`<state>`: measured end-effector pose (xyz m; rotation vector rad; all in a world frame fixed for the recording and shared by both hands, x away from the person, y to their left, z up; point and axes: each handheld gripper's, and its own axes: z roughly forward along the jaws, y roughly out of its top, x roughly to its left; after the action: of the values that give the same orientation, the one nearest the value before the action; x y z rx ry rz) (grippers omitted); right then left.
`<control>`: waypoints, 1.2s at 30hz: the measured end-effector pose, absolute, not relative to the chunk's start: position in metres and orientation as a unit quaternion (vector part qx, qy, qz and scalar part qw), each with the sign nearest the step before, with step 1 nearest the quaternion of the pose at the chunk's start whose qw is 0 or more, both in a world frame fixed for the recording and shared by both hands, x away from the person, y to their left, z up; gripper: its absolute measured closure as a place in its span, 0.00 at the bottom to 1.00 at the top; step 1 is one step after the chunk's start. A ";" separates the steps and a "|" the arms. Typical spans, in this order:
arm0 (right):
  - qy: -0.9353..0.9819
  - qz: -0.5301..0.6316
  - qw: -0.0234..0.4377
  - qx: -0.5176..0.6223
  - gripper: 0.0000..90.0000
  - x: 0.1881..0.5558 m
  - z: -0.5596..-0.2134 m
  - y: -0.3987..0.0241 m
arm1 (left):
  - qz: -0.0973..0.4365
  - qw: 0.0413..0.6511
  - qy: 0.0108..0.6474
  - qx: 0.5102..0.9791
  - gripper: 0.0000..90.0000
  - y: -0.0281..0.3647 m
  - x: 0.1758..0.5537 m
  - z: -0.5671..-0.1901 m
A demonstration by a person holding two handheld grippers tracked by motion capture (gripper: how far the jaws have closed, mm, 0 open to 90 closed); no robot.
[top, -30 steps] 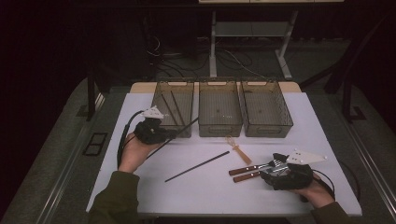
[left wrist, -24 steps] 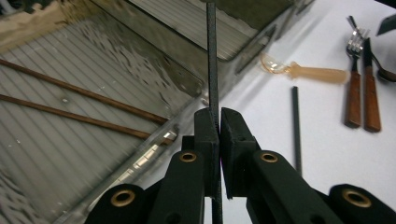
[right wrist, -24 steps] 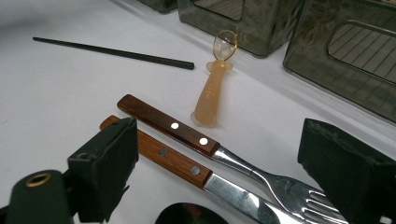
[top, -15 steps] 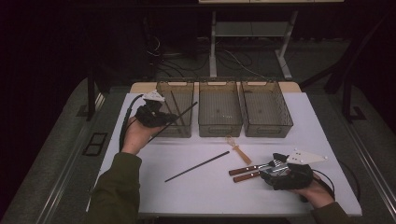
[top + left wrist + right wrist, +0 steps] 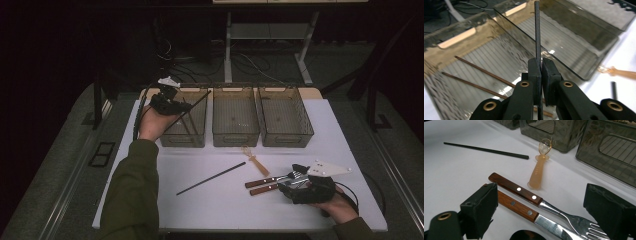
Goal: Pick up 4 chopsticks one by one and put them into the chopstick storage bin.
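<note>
The person's left forearm, in an olive-green sleeve, reached up the left side toward the far end of the bench, the hand cupped under the left gripper [image 5: 176, 106] with the palm turned up. Its two black jaws stood pressed almost together, pinching a thin black stick between the pads. At the near right, the right hand wrapped around the right gripper [image 5: 298, 175], which lay low and level, pointing left. Its black jaws stood wide apart, the pads [image 5: 482, 203] touching nothing.

Fork [image 5: 574, 220] tines cut off below
</note>
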<state>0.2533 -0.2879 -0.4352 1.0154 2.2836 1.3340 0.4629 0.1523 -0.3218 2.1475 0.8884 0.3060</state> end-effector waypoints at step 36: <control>0.803 0.464 0.148 0.343 0.14 0.253 -0.437 -0.285 | 0.167 0.344 0.415 0.826 0.95 0.148 0.507 -0.384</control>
<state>0.2531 -0.2850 -0.4368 0.9866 2.3100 1.3329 0.5072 0.1482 -0.3836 2.1447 1.0789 0.4328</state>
